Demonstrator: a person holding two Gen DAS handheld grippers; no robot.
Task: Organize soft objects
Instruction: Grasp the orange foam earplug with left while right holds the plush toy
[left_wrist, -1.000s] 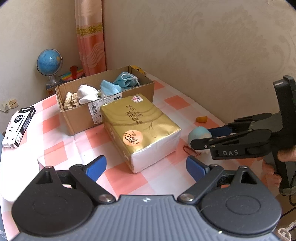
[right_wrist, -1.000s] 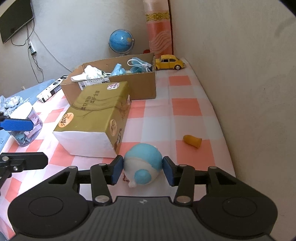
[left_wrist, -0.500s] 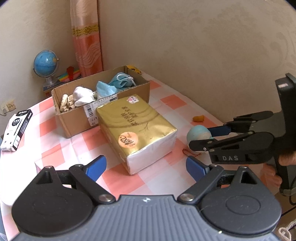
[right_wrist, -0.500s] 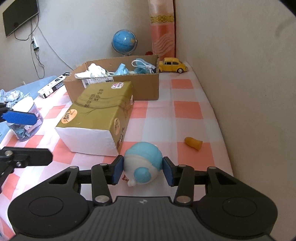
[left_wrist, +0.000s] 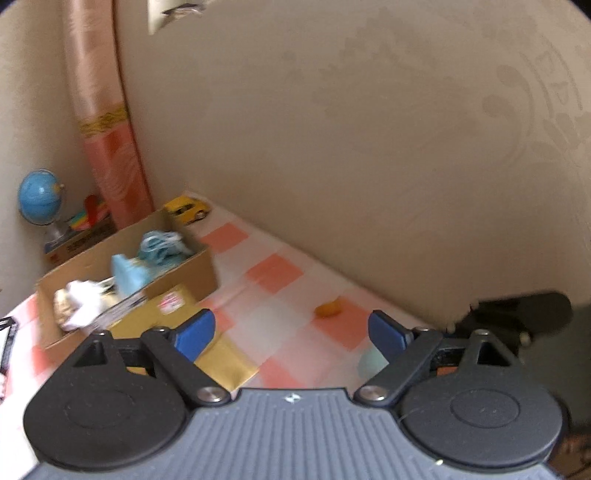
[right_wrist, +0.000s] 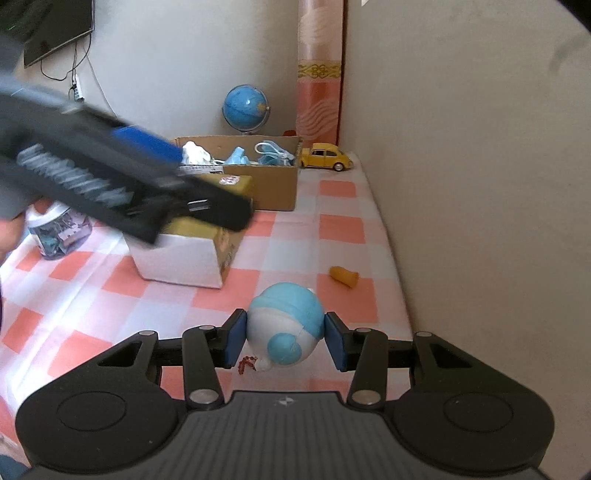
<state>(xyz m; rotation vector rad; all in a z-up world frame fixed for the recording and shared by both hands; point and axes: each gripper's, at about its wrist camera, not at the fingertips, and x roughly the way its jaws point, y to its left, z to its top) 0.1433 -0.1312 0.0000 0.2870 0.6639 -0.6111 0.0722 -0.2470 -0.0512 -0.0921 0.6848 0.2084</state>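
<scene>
A blue-and-white plush toy (right_wrist: 286, 314) sits between the blue pads of my right gripper (right_wrist: 282, 341), which is shut on it just above the checked tablecloth (right_wrist: 343, 225). A red bead chain hangs from the toy. My left gripper (left_wrist: 291, 330) is open, its jaws are closing, and only tablecloth shows between them. In the right wrist view it crosses as a blurred black shape (right_wrist: 110, 184) over the gold tissue pack (right_wrist: 192, 254). The cardboard box (right_wrist: 273, 184), also in the left wrist view (left_wrist: 184, 273), holds blue face masks (left_wrist: 162, 247) and white soft items.
A small orange piece (right_wrist: 344, 276) lies near the wall on the right. A yellow toy car (right_wrist: 325, 157) and a globe (right_wrist: 245, 107) stand behind the box. A clear plastic jar (right_wrist: 55, 229) stands at the left. The wall runs along the table's right edge.
My left gripper has swung right and upward, now facing the wall, and has come into the right wrist view over the tissue pack. My right gripper has shifted slightly, still gripping the toy.
</scene>
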